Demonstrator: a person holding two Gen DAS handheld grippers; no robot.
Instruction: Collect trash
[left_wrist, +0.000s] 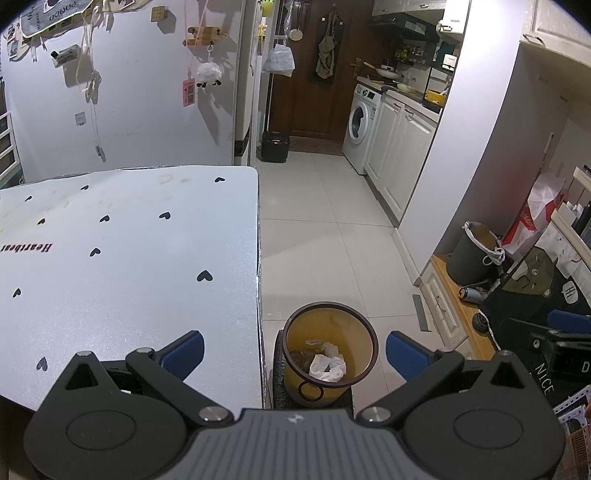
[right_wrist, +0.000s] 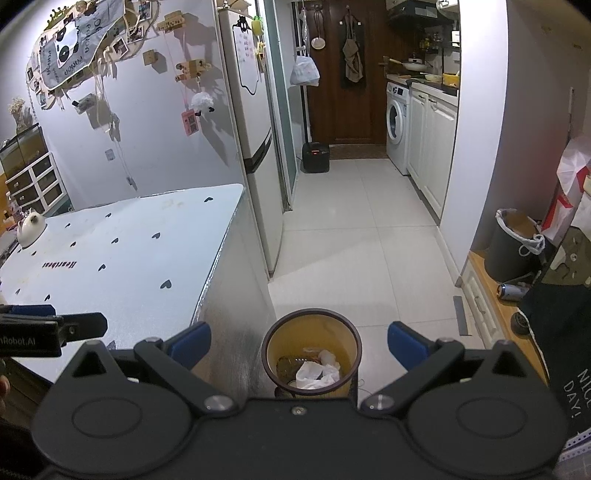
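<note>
A small yellow waste bin (left_wrist: 328, 354) with a dark rim stands on the floor beside the table's right edge. Crumpled white tissue (left_wrist: 328, 365) and a brownish scrap lie inside it. My left gripper (left_wrist: 294, 350) hangs open above the bin, with nothing between its blue pads. In the right wrist view the same bin (right_wrist: 312, 356) with the white tissue (right_wrist: 317, 373) sits just below my right gripper (right_wrist: 299, 345), which is also open and empty. The left gripper's body (right_wrist: 51, 328) shows at the left edge of that view, over the table.
A white table (left_wrist: 129, 258) with black hearts and "Heartbeat" lettering fills the left. A white cat-shaped pot (right_wrist: 30, 229) sits at its far corner. A dark bucket (left_wrist: 474, 251) and a can (left_wrist: 471, 293) rest on a low wooden cabinet at the right. Tiled floor (left_wrist: 325, 206) leads toward a washing machine (left_wrist: 362, 125).
</note>
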